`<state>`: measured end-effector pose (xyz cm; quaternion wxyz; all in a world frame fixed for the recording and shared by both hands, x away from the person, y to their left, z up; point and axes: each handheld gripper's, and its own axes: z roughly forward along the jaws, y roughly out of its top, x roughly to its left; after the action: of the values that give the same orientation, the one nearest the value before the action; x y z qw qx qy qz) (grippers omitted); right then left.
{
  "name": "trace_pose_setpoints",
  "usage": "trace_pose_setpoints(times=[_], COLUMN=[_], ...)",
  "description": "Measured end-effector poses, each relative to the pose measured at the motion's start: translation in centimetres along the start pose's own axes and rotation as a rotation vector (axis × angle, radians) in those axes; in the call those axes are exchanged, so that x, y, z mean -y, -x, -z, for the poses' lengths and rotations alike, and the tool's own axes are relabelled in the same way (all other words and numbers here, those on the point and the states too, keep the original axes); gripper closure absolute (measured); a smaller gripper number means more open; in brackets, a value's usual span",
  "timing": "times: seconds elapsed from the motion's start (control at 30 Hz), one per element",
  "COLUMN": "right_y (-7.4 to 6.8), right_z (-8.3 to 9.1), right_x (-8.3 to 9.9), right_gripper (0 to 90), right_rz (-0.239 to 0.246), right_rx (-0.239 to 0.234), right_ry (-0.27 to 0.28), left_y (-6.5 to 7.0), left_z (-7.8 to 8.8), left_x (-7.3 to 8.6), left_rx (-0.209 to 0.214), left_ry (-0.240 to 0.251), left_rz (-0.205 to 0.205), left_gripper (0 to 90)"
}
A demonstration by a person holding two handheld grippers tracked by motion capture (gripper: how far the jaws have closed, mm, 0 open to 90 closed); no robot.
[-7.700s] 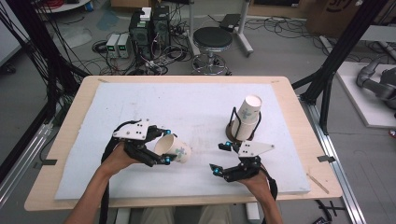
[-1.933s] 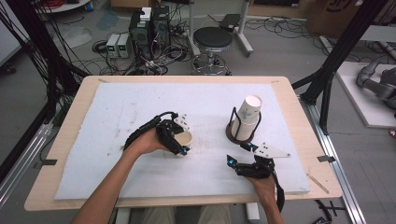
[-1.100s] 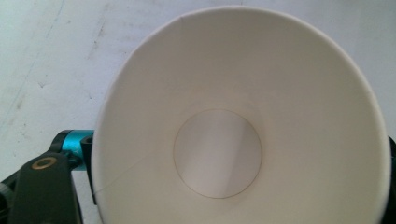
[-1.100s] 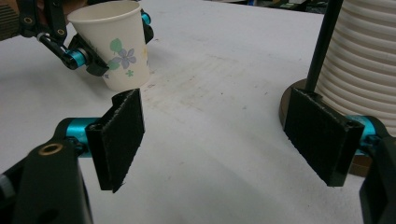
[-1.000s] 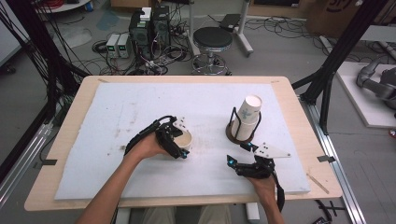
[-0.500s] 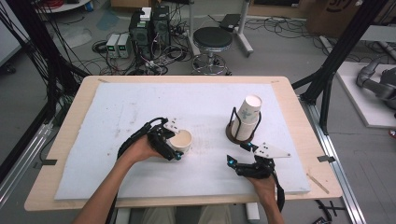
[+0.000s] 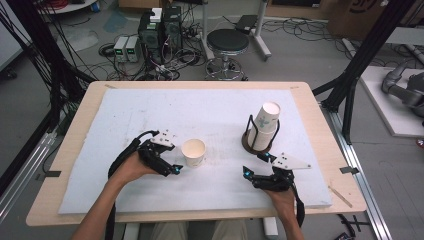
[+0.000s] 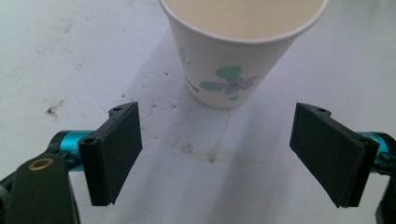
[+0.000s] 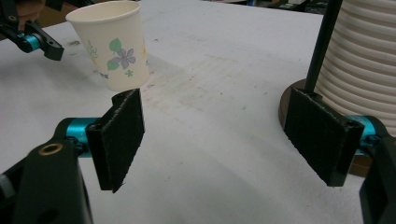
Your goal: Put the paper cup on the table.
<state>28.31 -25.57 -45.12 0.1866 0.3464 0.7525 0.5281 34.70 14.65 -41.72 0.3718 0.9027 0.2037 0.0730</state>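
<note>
left gripper [image 7: 176,166] sits released at the near left of the bench [image 7: 310,95], its jaws spread wide with nothing between them; in the left gripper view its pads [image 8: 116,142] frame bare white mat. just ahead of its tips, apart from them, the paper cup [image 7: 193,152] stands upright and empty, flower print facing the gripper. further right, the right gripper [image 7: 256,164] rests on the mat, likewise released, jaws apart and holding nothing. just beyond it and slightly to its right, a stack of cups [image 7: 265,125] leans in a dark wire holder [image 7: 250,142]; the paper cup is well off to its left.
</note>
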Motion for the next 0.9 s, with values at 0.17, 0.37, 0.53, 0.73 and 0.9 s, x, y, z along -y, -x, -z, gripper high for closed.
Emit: trace_pose_setpoints(times=[0.17, 0.37, 0.53, 0.73, 0.9], right_y=[-0.1, 0.0, -0.1, -0.2, -0.2], right_z=[0.0, 0.0, 0.1, 0.1, 0.1], right_x=[0.0, 0.0, 0.0, 0.1, 0.1], right_gripper=[21.0, 21.0, 21.0, 21.0, 21.0], right_rz=[0.005, 0.0, -0.001, 0.004, 0.007], right_rx=[0.005, 0.009, 0.011, 0.015, 0.022], right_ry=[0.004, 0.003, 0.004, 0.008, 0.019], left_y=[0.0, 0.1, 0.4, 0.4, 0.6], left_z=[0.9, 2.0, 2.7, 3.7, 4.4], left_x=[1.4, 2.9, 4.1, 5.8, 7.0], left_rx=[-0.021, -0.038, -0.058, -0.076, -0.114], left_ry=[0.039, 0.121, 0.161, 0.278, 0.342], left_rz=[0.021, 0.042, 0.054, 0.093, 0.1], left_gripper=[16.8, 16.8, 16.7, 16.7, 16.7])
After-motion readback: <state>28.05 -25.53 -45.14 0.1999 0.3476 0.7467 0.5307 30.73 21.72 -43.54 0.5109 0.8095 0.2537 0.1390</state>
